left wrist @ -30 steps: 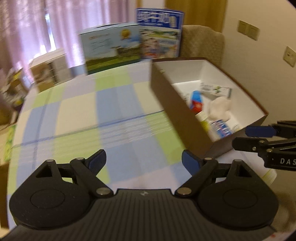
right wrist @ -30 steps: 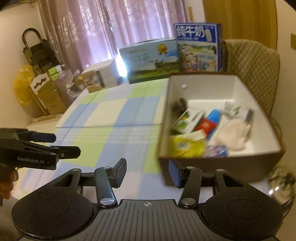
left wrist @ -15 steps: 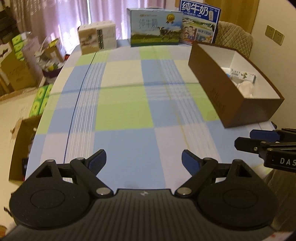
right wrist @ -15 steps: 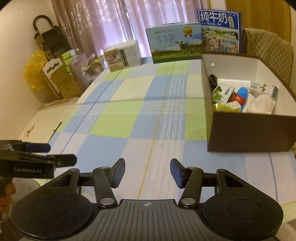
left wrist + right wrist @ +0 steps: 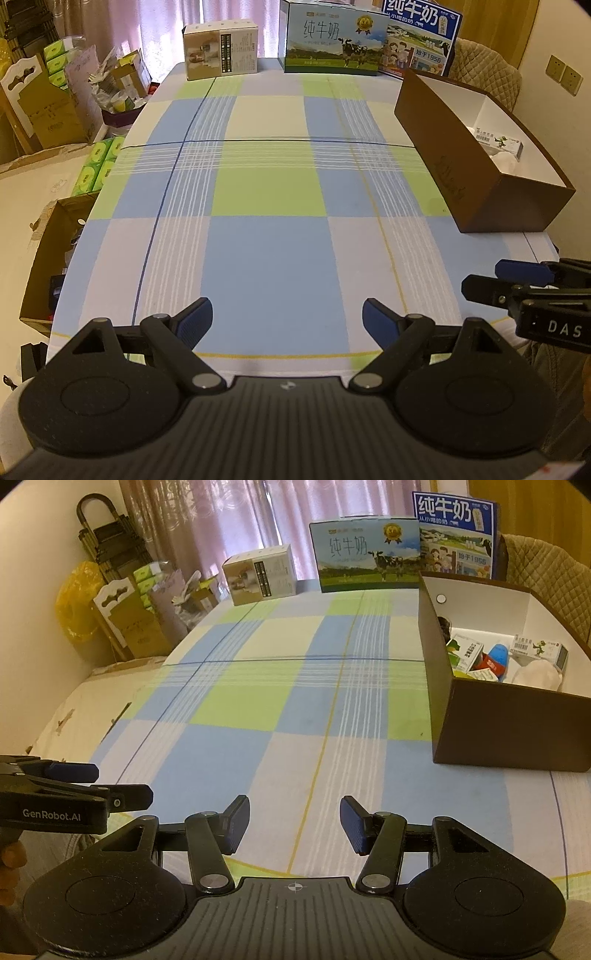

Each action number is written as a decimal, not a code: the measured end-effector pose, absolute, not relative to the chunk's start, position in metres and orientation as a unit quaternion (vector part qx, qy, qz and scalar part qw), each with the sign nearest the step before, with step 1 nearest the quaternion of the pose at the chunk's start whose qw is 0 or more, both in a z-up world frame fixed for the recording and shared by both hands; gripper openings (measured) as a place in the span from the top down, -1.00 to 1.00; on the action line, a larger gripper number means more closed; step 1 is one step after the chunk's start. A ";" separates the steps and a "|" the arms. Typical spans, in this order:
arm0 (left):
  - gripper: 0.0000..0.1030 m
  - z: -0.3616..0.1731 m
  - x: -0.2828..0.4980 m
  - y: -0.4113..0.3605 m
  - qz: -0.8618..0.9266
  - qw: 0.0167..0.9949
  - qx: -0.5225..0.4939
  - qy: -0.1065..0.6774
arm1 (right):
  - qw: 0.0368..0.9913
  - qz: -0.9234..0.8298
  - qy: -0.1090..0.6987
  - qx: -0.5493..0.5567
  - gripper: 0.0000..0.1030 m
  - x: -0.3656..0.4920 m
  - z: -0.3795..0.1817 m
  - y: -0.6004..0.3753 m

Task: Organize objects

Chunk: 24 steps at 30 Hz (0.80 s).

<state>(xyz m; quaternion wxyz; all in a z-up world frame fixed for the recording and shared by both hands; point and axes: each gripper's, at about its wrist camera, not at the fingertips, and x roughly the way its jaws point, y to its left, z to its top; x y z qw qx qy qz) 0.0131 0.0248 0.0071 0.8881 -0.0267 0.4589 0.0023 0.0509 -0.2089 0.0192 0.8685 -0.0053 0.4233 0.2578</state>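
Observation:
A brown box with a white inside stands at the right side of the checked tablecloth. In the right wrist view the box holds several small items: green-and-white packets, a blue-and-red tube, a white pouch. My left gripper hovers open over the cloth's near edge, nothing between its fingers. My right gripper is also open and empty, low over the near edge, left of the box. Each sees the other: the right gripper, the left gripper.
Two milk cartons and a beige box stand along the table's far edge. A quilted chair is behind the brown box. Cardboard boxes and green packs lie on the floor to the left.
Both grippers have drawn back from the brown box toward the table's near edge. The left view has swung left, so the box now sits far right. Both stay empty.

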 end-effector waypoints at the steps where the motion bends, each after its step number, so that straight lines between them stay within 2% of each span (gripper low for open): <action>1: -0.67 0.007 0.013 0.024 0.001 0.888 -0.026 0.459 | 0.868 0.257 0.424 -0.006 0.00 0.050 0.020 -0.209; 24: -0.67 -0.004 0.020 0.017 -0.008 0.879 -0.019 0.476 | 0.861 0.253 0.441 -0.001 0.00 0.054 0.007 -0.213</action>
